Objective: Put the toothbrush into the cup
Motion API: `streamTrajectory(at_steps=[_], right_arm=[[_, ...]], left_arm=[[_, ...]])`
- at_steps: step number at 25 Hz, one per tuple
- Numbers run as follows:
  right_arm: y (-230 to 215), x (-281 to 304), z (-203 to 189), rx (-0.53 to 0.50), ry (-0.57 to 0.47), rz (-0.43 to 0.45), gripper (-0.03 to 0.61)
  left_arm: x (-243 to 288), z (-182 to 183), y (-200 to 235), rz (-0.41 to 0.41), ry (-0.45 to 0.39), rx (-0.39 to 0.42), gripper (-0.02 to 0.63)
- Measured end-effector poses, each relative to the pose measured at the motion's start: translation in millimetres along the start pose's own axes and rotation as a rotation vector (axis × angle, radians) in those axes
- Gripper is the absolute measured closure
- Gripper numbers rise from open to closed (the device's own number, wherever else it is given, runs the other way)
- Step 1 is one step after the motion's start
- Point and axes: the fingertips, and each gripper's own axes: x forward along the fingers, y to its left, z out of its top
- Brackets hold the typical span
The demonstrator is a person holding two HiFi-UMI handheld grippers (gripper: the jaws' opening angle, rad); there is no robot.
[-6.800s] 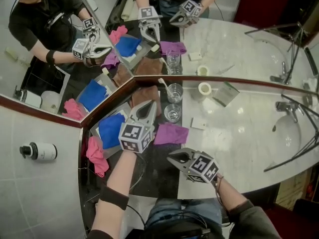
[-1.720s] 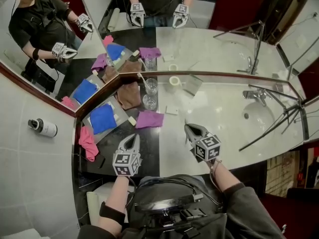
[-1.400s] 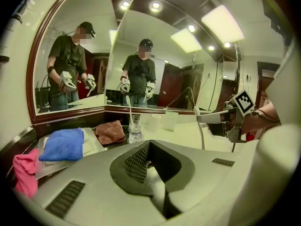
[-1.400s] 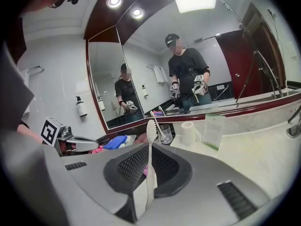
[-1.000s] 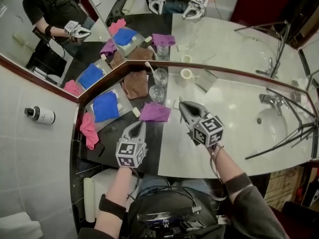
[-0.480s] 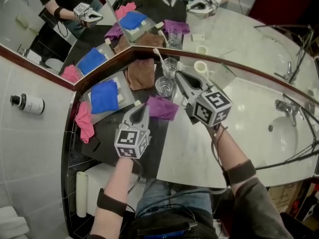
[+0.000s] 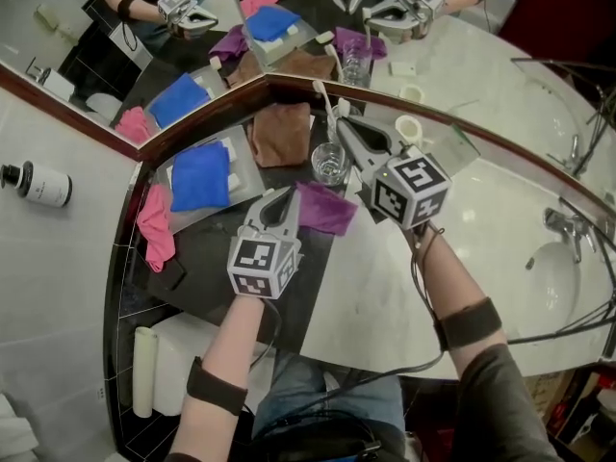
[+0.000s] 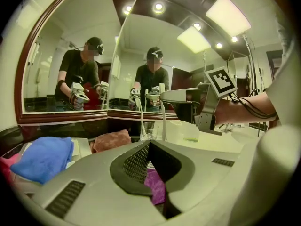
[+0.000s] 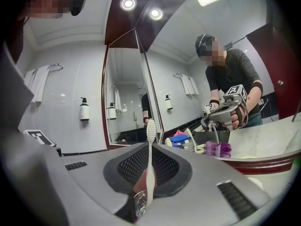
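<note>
A white toothbrush [image 7: 334,107] stands upright against the mirror, and its lower end drops toward a glass that my right gripper mostly hides. A second, empty glass [image 7: 329,162] stands just in front. My right gripper [image 7: 345,123] reaches in from the right with the toothbrush [image 9: 150,164] between its jaws. They stand slightly apart, leaving a sliver of gap beside the handle, so the gripper is open. The glass rim [image 9: 139,205] shows below. My left gripper [image 7: 279,205] is shut and empty, low over the dark counter beside the purple cloth [image 7: 325,208].
A brown towel [image 7: 281,133] lies left of the glasses, with a blue cloth [image 7: 200,176] on a tray and a pink cloth [image 7: 154,224] further left. A small white ring [image 7: 411,128] sits by the mirror. The tap [image 7: 568,224] and basin are at the right.
My right gripper has travelled up and left across the marble until the toothbrush stands between its jaws. My left gripper has edged forward and lower toward the purple cloth.
</note>
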Motion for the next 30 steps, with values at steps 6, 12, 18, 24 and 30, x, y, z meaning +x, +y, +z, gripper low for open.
streamTrajectory(at_steps=[6, 12, 18, 24, 30], right_arm=[[7, 17, -22, -0.081, 0.049, 0.028, 0.531], [24, 30, -54, -0.256, 0.152, 0.084, 0.529], [35, 38, -73, -0.338, 0.202, 0.109, 0.526], [39, 47, -81, -0.368, 0.224, 0.105, 0.514], [33, 46, -81, -0.339, 0.235, 0.087, 0.492]], left_arm=[[8, -11, 4, -0.004, 0.006, -0.016, 0.612], [9, -27, 11, -0.002, 0.029, -0.025, 0.612], [8, -38, 23, 0.012, 0.044, -0.044, 0.612], [7, -42, 32, 0.026, 0.047, -0.061, 0.612], [3, -41, 37, 0.036, 0.052, -0.075, 0.612]])
